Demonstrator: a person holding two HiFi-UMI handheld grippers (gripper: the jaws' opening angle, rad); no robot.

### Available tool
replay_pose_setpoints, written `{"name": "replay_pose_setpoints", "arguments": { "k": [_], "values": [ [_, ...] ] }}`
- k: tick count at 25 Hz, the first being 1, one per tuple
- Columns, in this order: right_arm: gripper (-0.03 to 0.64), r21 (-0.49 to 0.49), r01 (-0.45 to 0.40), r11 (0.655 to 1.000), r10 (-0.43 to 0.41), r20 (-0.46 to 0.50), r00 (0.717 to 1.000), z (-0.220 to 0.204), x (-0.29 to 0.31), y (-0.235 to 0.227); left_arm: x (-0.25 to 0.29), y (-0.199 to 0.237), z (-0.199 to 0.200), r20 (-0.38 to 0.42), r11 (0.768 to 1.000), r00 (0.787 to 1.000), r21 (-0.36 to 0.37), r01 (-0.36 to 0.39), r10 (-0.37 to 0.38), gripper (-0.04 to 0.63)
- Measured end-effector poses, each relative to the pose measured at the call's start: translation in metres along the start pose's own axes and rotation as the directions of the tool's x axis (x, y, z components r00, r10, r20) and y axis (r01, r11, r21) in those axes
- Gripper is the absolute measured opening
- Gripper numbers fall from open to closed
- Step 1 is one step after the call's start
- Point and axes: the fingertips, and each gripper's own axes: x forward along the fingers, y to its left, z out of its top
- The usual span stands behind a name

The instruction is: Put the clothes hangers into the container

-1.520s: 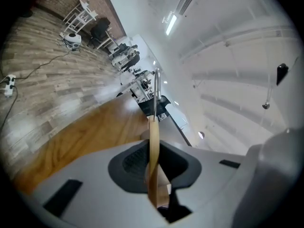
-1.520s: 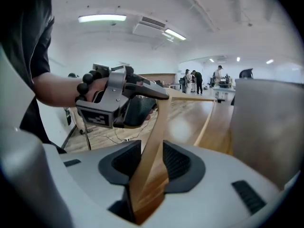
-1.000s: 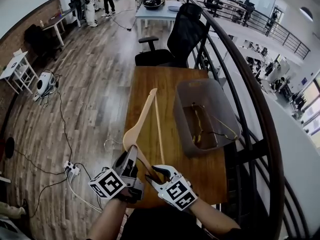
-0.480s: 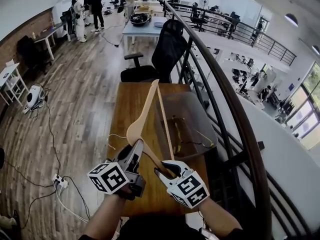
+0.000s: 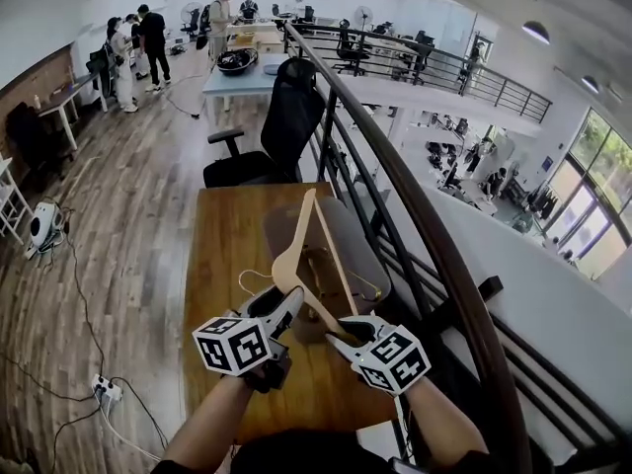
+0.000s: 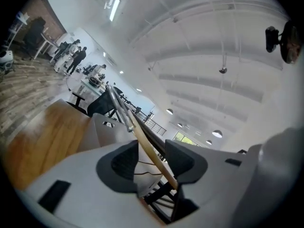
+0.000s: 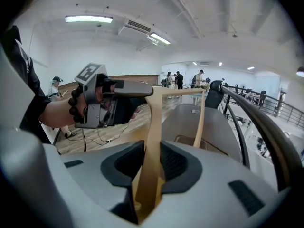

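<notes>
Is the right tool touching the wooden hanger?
Touching. The right gripper view shows the right tool pinching the wooden hanger; its jaws have just been closing and press on both sides.

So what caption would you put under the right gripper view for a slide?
The right gripper, jaws freshly closed on a wooden hanger, holds it up before the grey container.

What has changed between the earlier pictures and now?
Both grippers lifted the wooden hanger off the table and carried it towards the grey container. Right gripper's jaws have just been closing on it; left gripper's have just been opening, hanger between them. Container and table stayed put.
</notes>
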Motion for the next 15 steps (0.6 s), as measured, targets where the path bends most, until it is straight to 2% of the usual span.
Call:
{"name": "replay_pose_setpoints", "arguments": {
  "k": [4,9,12,15],
  "values": [
    [0.1,0.088,-0.004,0.996,0.01,-0.059,0.998,-0.019,0.006,-0.024,0.001,0.005,-0.017,-0.023,1.0,1.0,0.017,-0.02,0.02,0.175],
    [0.1,0.144,-0.039,0.989,0.06,-0.139,0.988,-0.021,0.011,-0.042,-0.01,0.012,-0.02,-0.016,0.999,0.999,-0.013,-0.043,0.042,0.175],
    [0.101,0.196,-0.066,0.978,0.105,-0.197,0.975,-0.023,0.021,-0.047,-0.019,0.018,-0.022,-0.007,0.998,0.998,-0.022,-0.058,0.058,0.175],
    [0.103,0.206,-0.071,0.976,0.126,-0.267,0.955,-0.022,0.03,-0.054,-0.027,0.023,-0.018,0.009,0.997,0.997,-0.031,-0.071,0.071,0.175]
  ]
}}
